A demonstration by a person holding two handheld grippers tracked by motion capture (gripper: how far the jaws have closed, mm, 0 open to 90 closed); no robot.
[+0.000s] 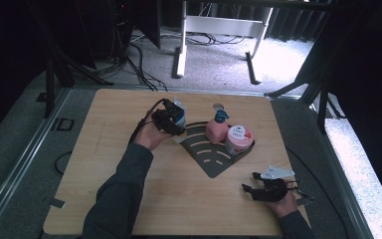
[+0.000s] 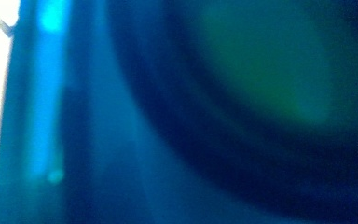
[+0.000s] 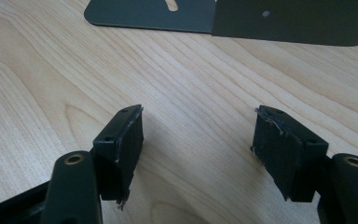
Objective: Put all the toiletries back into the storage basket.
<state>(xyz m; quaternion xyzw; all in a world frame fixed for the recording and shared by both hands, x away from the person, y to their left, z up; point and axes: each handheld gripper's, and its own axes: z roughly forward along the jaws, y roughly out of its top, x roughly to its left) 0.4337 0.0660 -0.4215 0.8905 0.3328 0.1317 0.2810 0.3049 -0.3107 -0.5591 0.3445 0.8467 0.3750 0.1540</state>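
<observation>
Your left gripper (image 1: 171, 121) is out over the middle of the wooden table (image 1: 129, 199), pressed against a blue and white carton (image 1: 180, 116) that stands upright at the left corner of the dark corner rack (image 1: 211, 159). From the high view the gripper's black body covers the carton's lower left side, so you cannot tell whether the jaws are clamped on it or only resting against it. Your left gripper view gives no help: it is a blur of blue and green, with a sliver of bright light at the left edge, which means something blue sits right up against the lens. On the rack, just right of the carton, a pink bottle (image 1: 217, 128) with a blue cap stands upright, and a round pink tub (image 1: 239, 139) with a white lid sits touching it on the right, against the rack's low wall. Your right gripper (image 3: 198, 140) rests low near the front right corner of the table, well apart from the rack's contents, with the grey plate on top. Its jaws stand wide apart with bare wood grain between them, holding nothing, and the rack's dark wall (image 3: 293, 21) lies ahead of them.
</observation>
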